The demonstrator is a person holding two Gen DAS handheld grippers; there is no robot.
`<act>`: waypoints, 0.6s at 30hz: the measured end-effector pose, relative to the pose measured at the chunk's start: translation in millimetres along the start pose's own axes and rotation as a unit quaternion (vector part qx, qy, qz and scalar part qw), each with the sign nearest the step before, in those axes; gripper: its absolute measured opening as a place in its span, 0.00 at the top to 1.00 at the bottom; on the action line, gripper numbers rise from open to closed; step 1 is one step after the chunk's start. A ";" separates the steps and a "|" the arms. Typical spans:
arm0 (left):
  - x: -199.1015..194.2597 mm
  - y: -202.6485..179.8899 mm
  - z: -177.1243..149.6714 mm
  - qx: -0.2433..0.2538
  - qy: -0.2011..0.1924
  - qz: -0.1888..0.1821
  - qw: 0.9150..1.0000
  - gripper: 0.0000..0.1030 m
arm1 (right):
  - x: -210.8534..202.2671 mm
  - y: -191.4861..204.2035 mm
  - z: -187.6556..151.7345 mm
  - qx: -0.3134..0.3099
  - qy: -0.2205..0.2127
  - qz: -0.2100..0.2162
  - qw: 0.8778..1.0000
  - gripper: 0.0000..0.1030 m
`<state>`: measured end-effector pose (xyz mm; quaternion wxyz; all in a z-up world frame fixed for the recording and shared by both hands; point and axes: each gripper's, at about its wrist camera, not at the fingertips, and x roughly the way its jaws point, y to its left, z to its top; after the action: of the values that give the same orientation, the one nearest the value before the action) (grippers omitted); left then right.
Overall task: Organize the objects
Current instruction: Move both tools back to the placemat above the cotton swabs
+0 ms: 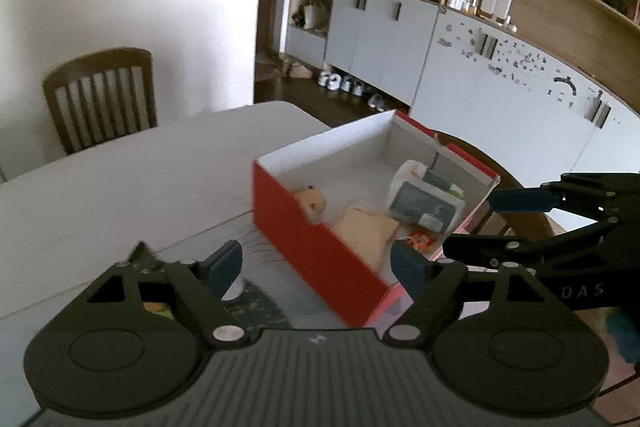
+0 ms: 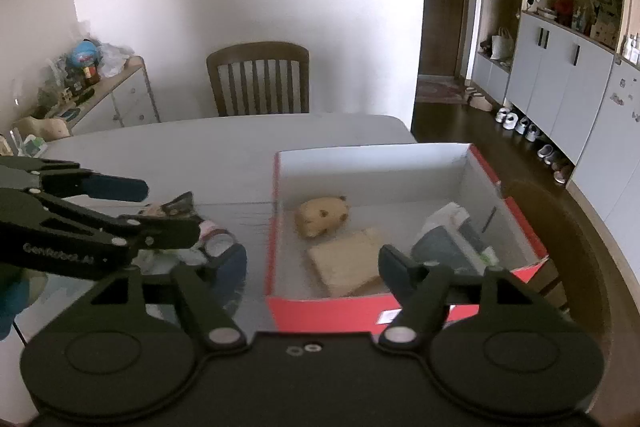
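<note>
Red cardboard box (image 2: 320, 311) with a white inside sits on the pale table (image 2: 208, 147), lower right of centre in the right wrist view, and it already has stuff in it: a tan hamster-looking plush (image 2: 322, 215) near the far left corner, a flat beige slab (image 2: 346, 263) in front of that (sponge? board? honestly can't tell), and a grey and white packet (image 2: 448, 245) toward the right wall, half covered by the gripper finger. From the left wrist view the same box (image 1: 320, 251) lies in the middle of the frame, blurry, with the plush (image 1: 312, 205) peeking over the near wall and something orange and crinkly (image 1: 418, 241) at the bottom right corner that's too smeared to name

Right gripper (image 2: 312, 263) has its jaws spread wide with nothing between them, hanging over the box's near edge. Left gripper (image 1: 316, 267) is the same deal, jaws apart and empty, over the box's near red wall. Each one shows up in the other's camera, cut off at the frame edge

Left of the box there's a little pile (image 2: 188, 223) on the table, mostly hidden behind the left gripper, so just bits of pink, white and dark plastic show. Wooden chair (image 2: 258, 79) at the far side of the table, grey cabinets (image 2: 560, 75) along the right
</note>
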<state>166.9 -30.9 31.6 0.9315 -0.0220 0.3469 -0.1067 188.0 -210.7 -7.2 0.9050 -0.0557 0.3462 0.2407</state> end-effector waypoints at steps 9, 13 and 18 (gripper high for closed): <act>-27.2 43.9 -36.0 -0.033 0.004 0.015 0.999 0.19 | 6.0 48.9 -12.3 0.004 0.009 0.009 1.000 0.20; -32.6 63.5 -52.5 -0.051 0.010 0.018 0.998 0.19 | 11.9 65.0 -17.3 0.007 0.015 0.012 1.000 0.17; -36.8 81.2 -72.6 -0.051 0.015 0.041 0.998 0.05 | 22.2 80.8 -22.1 0.005 0.027 0.010 1.000 0.13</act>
<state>107.4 58.6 -9.2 0.9276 -0.0536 0.3663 -0.0511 150.7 -136.8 -33.0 0.8932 -0.0539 0.3721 0.2468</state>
